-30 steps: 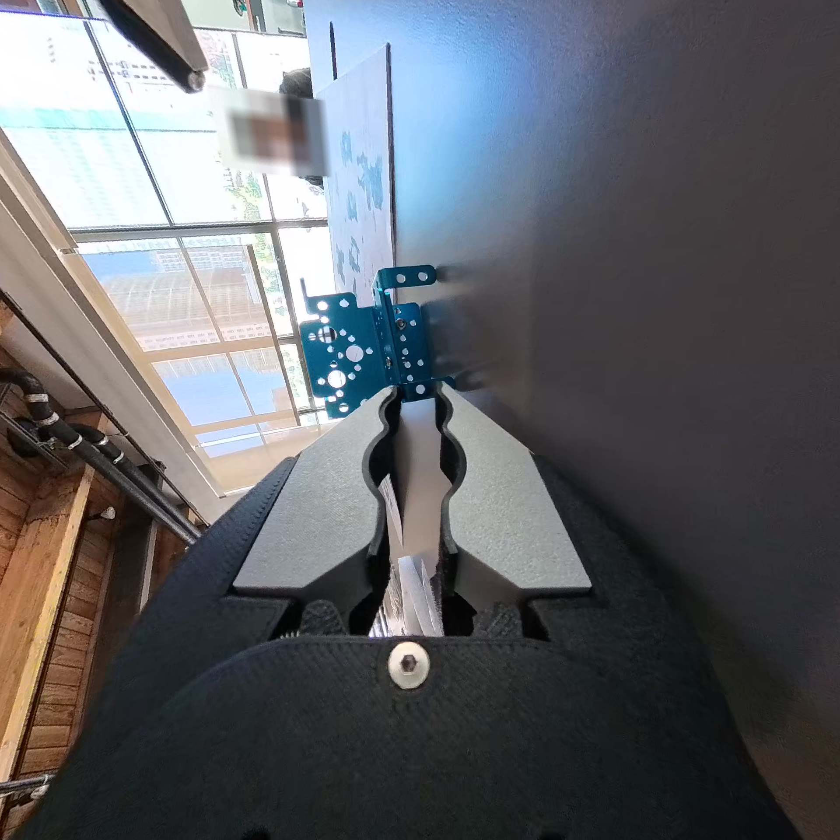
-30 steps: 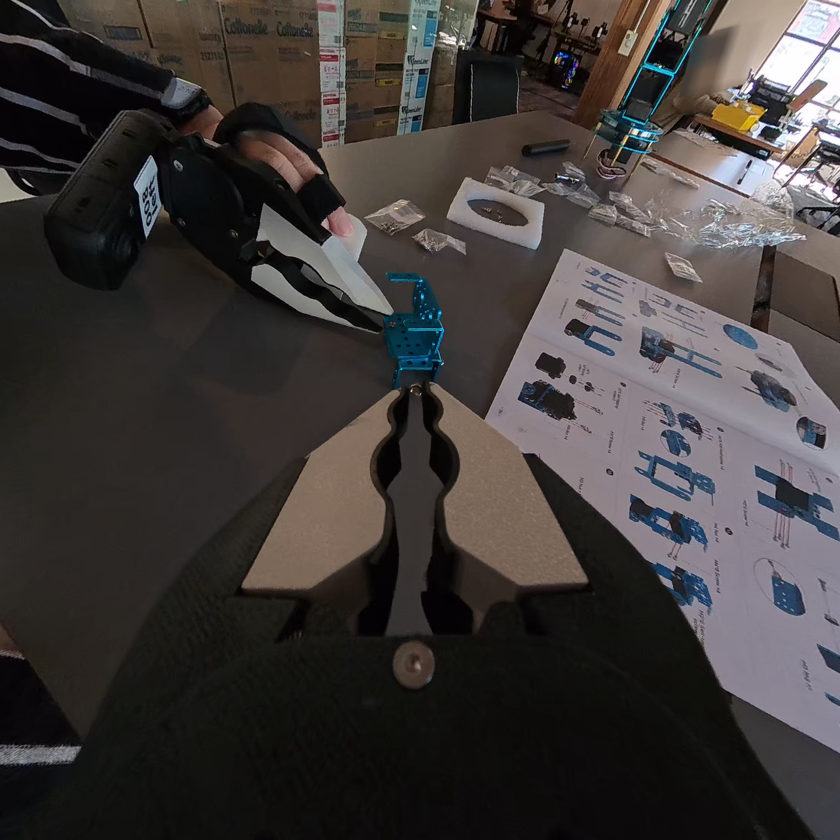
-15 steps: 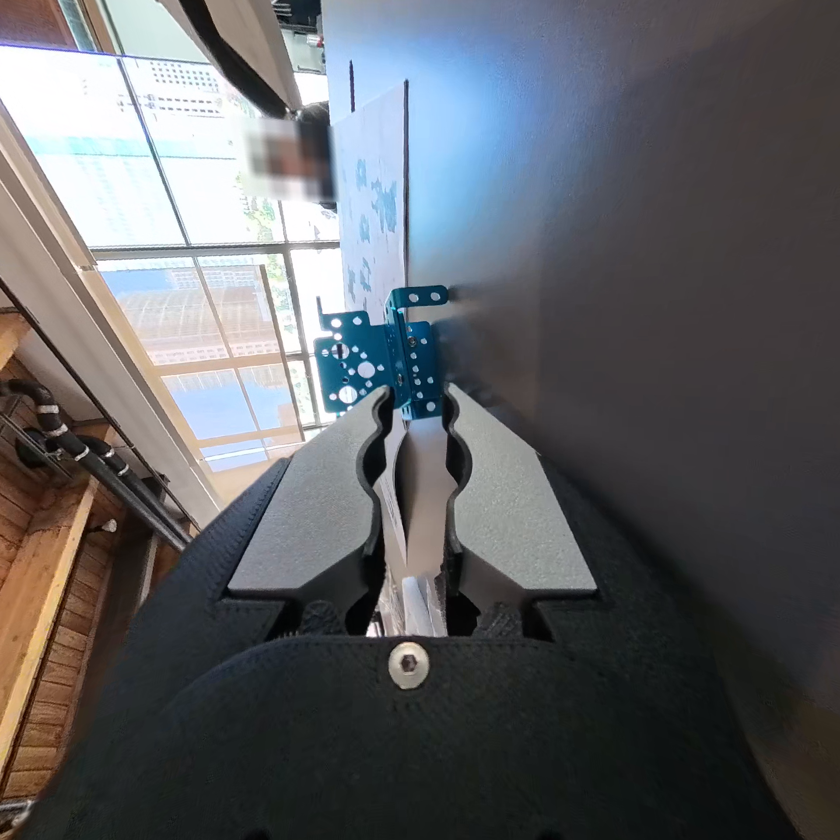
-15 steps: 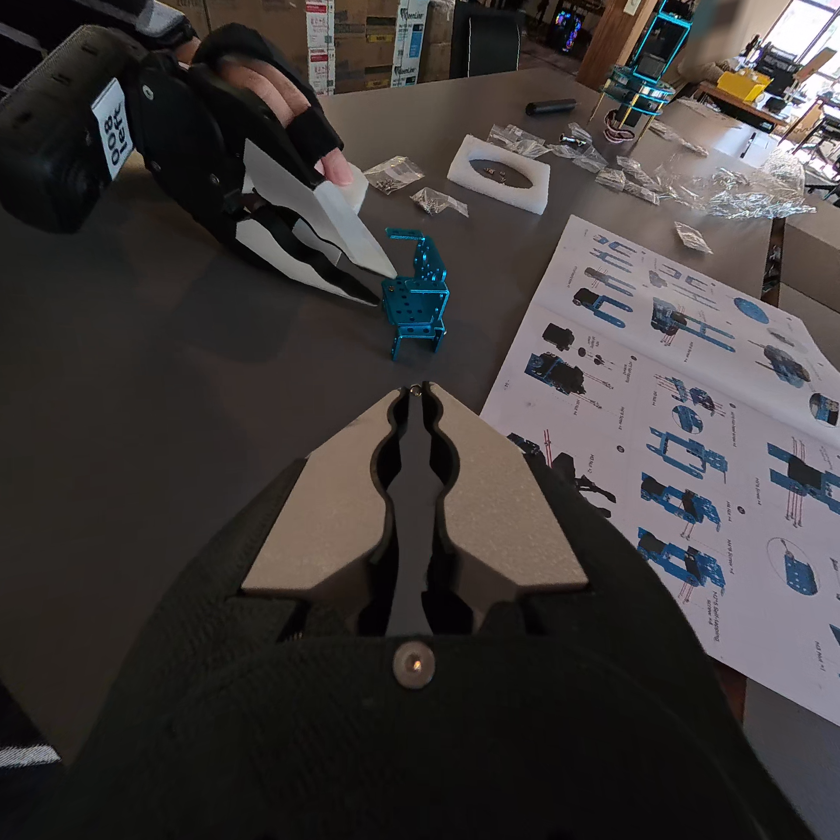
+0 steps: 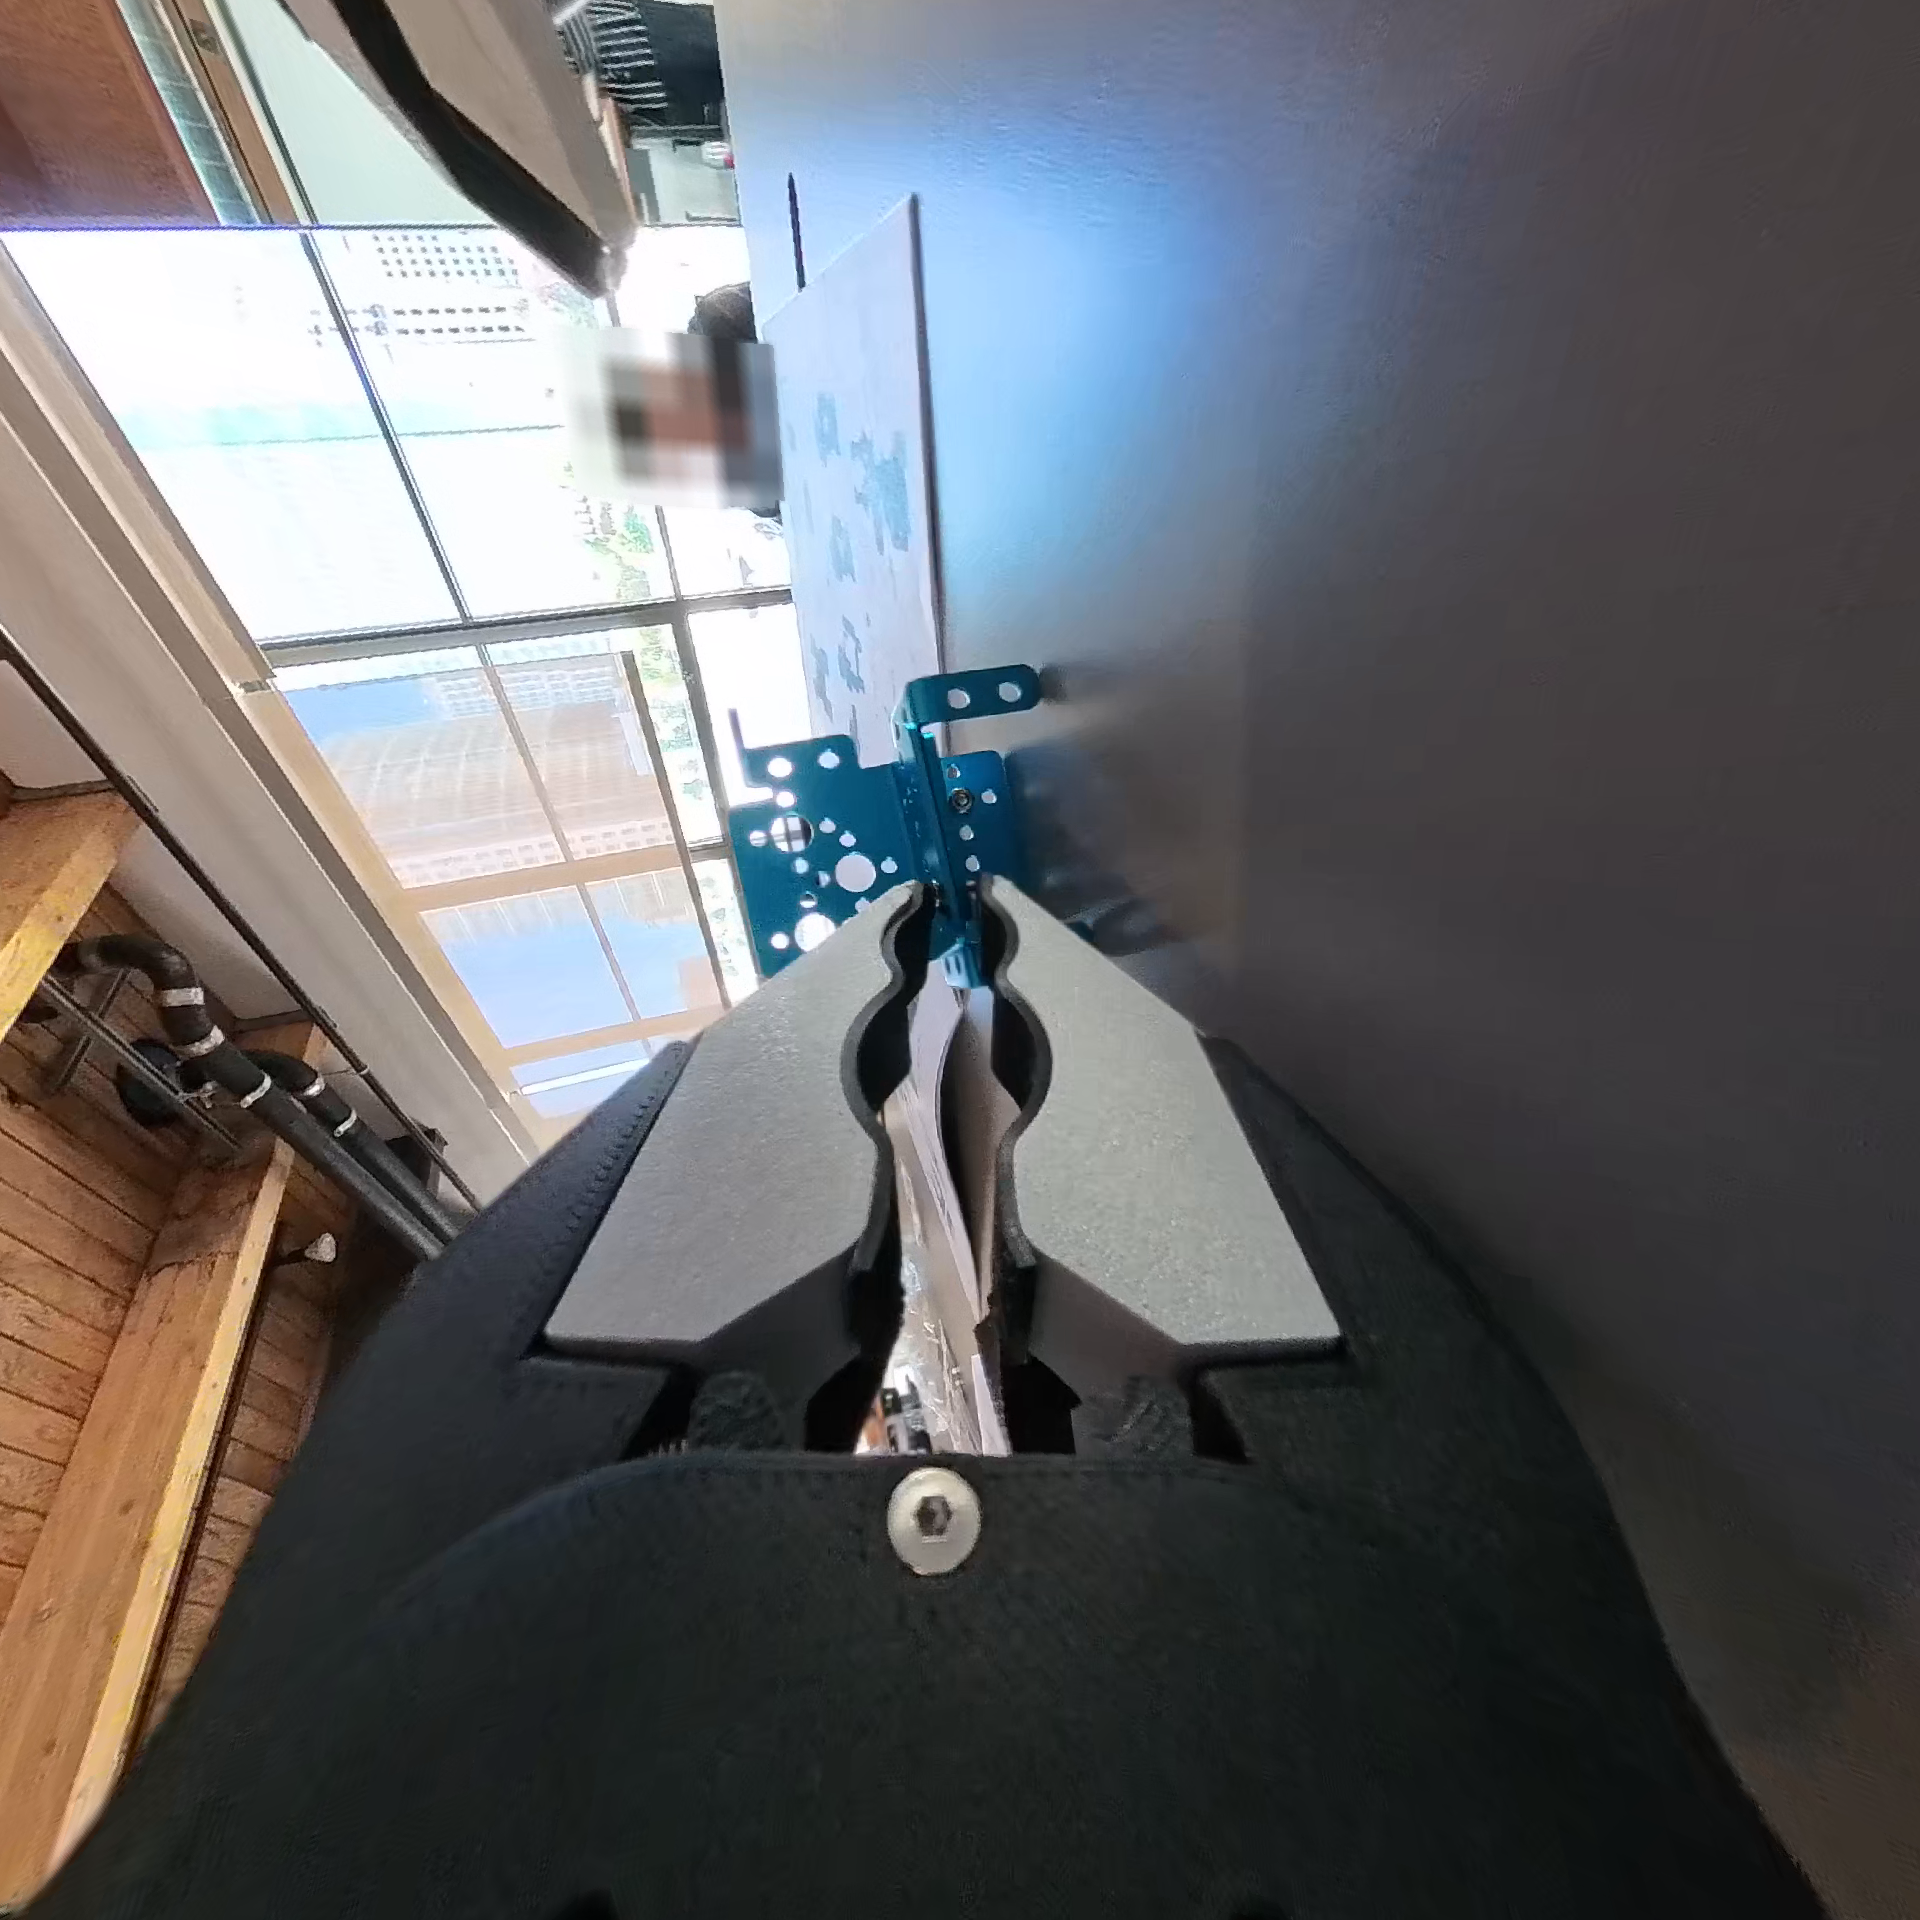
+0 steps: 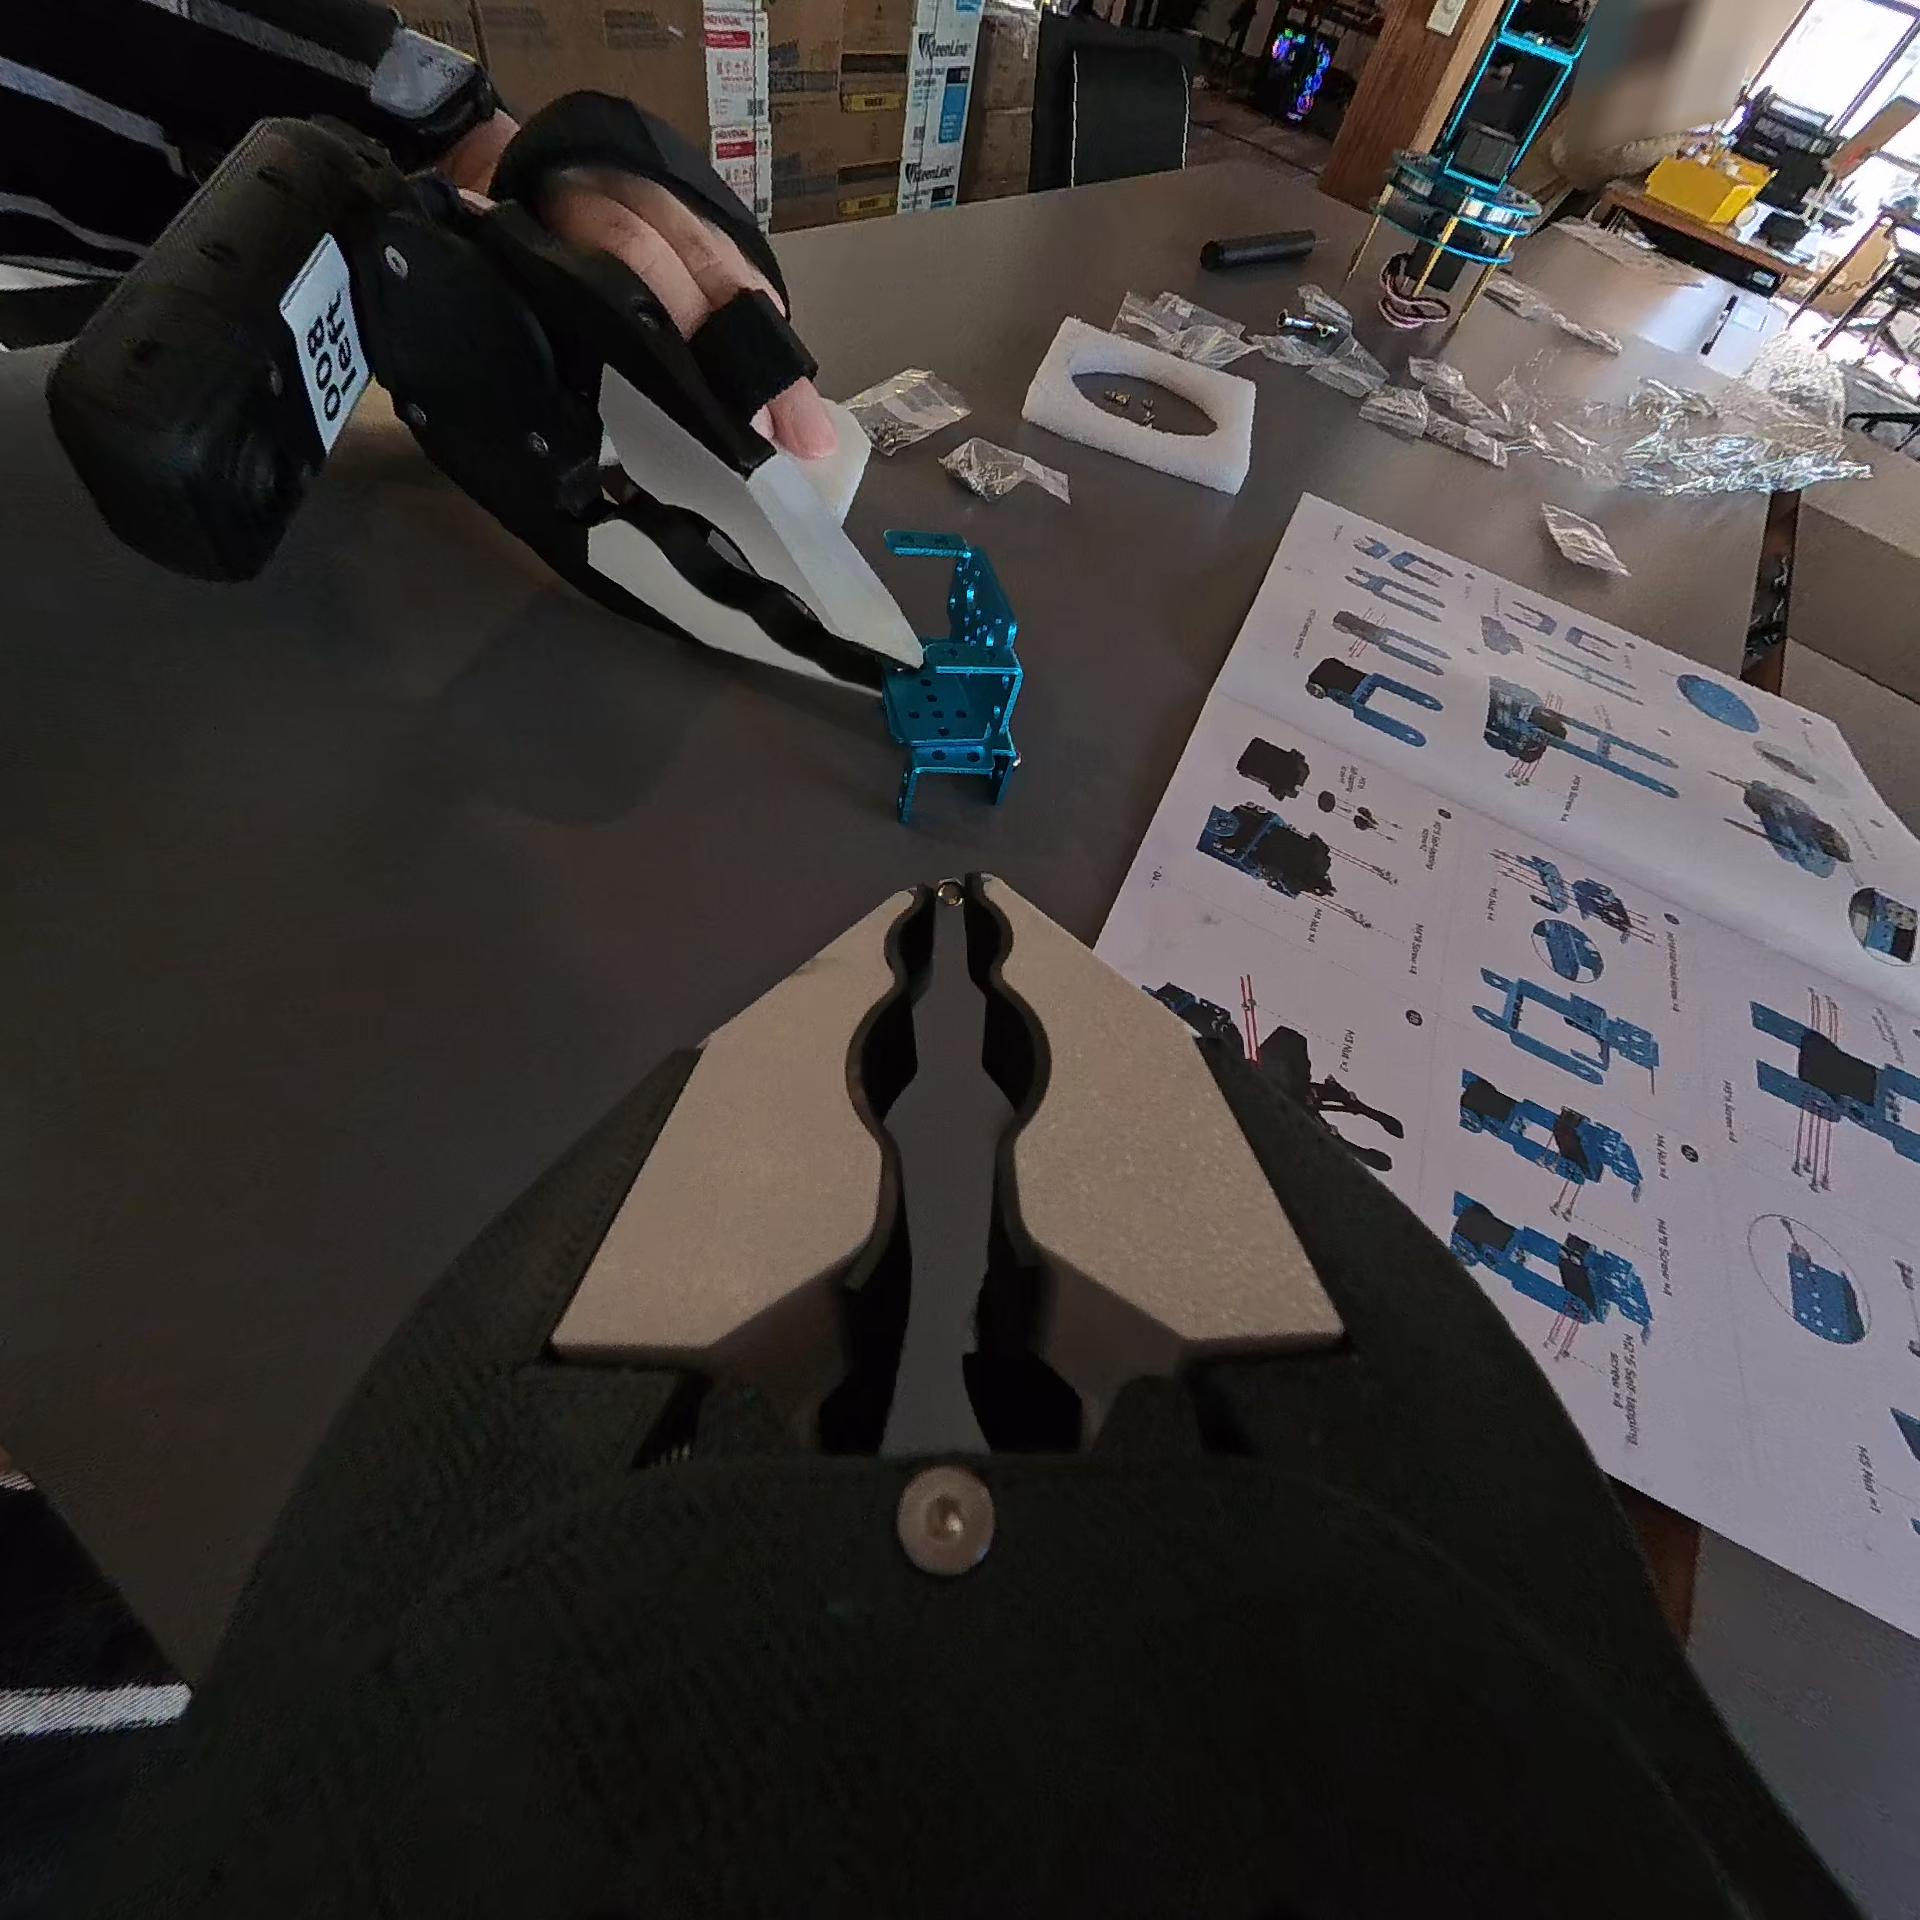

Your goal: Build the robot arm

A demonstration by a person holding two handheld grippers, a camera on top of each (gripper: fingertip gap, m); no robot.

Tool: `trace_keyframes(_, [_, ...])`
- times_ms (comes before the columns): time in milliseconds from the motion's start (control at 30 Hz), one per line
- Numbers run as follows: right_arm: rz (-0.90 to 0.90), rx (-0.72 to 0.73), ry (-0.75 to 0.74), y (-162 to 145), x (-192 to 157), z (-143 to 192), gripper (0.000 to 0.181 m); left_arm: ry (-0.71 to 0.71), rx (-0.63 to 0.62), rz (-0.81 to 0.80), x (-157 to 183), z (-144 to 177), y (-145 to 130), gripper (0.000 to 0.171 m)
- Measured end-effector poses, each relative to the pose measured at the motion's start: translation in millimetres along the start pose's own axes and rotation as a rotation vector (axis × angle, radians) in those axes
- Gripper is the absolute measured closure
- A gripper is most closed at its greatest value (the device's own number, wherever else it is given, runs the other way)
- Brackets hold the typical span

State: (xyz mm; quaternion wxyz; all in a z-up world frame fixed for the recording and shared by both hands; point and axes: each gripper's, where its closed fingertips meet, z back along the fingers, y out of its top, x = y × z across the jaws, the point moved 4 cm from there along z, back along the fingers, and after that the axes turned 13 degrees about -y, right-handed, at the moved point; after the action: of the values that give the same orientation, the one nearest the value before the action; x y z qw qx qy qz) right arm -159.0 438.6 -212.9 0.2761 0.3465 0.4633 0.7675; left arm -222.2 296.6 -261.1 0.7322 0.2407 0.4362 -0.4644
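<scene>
A blue perforated metal bracket assembly (image 6: 951, 707) stands on the dark grey table (image 6: 416, 883). My left gripper (image 5: 951, 899) lies on its side, and its fingertips are closed on an edge of the bracket (image 5: 831, 852). From the right wrist view this gripper (image 6: 904, 665) reaches in from the left, held by a gloved hand (image 6: 675, 239). My right gripper (image 6: 948, 894) is shut on a small metal screw (image 6: 948, 888) at its very tips. It hovers above the table a short way in front of the bracket, not touching it.
A printed assembly sheet (image 6: 1558, 935) lies right of the bracket. Behind are a white foam tray (image 6: 1138, 416), small bags of hardware (image 6: 1003, 468), a black cylinder (image 6: 1257, 249) and a blue-ringed tower (image 6: 1455, 208). Crumpled plastic lies at the far right. About 12 cm separates my left fingertips from my right.
My right gripper has drawn back from the bracket with the screw. My left gripper has moved in and its fingertips have closed on the bracket's edge.
</scene>
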Motion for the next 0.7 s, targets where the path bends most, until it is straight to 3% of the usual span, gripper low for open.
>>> trace_keyframes(333, [0.002,0.009,0.003,2.4,-1.0,0.9,0.176,-0.01,-0.022,0.053,-1.5,-0.2,2.2,0.166])
trace_keyframes(700, [-0.003,0.021,0.005,6.0,-2.9,4.8,0.176,-0.066,-0.046,0.273,-7.5,1.1,7.8,0.166])
